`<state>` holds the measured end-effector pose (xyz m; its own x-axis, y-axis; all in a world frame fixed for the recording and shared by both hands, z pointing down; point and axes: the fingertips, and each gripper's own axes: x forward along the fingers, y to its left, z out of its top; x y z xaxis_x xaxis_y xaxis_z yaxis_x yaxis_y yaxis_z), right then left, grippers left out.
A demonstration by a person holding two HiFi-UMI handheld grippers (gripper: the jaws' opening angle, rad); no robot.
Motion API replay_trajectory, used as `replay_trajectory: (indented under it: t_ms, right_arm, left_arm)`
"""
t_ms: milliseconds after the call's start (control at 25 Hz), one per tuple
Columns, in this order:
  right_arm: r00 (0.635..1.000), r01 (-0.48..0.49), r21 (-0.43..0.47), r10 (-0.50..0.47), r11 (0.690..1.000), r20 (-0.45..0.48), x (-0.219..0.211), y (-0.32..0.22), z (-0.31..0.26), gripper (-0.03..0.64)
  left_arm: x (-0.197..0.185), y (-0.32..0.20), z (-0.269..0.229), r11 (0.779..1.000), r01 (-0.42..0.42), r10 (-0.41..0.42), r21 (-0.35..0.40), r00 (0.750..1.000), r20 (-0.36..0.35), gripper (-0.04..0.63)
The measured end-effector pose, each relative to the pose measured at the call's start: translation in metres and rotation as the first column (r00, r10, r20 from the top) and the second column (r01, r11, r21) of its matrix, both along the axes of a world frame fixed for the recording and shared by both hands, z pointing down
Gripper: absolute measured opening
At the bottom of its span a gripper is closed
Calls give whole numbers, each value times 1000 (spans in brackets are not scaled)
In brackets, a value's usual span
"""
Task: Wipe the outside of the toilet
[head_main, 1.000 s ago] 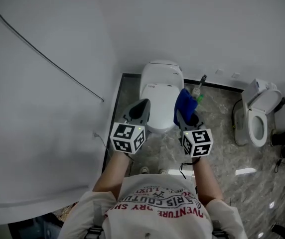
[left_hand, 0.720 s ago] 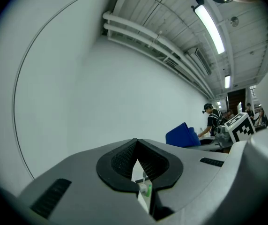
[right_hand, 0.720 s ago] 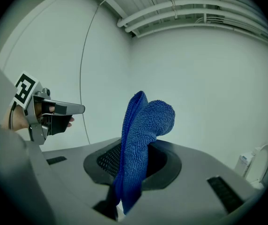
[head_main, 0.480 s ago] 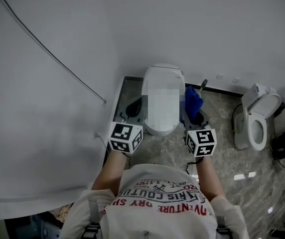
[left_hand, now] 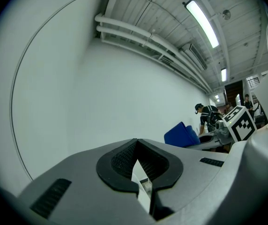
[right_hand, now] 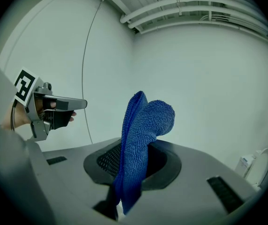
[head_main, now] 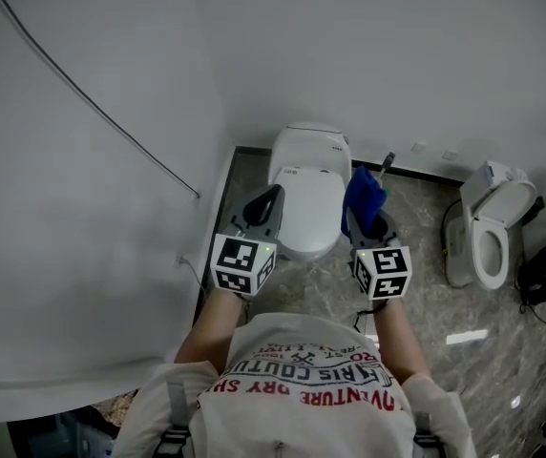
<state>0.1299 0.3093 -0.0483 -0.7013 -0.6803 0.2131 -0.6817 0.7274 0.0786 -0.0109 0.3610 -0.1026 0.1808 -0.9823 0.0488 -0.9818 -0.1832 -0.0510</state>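
My right gripper [head_main: 367, 221] clenched a cloth [right_hand: 141, 139]; my left gripper [left_hand: 136, 149] was closed, empty. Only the head view showed the toilet [head_main: 309, 208] between them.

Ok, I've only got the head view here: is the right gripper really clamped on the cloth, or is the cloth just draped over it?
Observer: Clamped. Its own view shows the right gripper shut on the cloth, which stands up between the jaws.
Reviewer: And the left?
Observer: The left gripper is shut, nothing in it.
Reviewer: Anyone else there?
Observer: Yes, the left gripper view shows a person in dark clothes in the background.
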Motion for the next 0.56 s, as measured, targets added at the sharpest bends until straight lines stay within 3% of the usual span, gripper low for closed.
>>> replay_trajectory:
  t_ms: [560]
  right_arm:
    - [1000,-4,-5,4,1000,-5,8,-3,3,77]
  left_arm:
    - [4,-5,9,1000,6,-6,-23,1000,6,6]
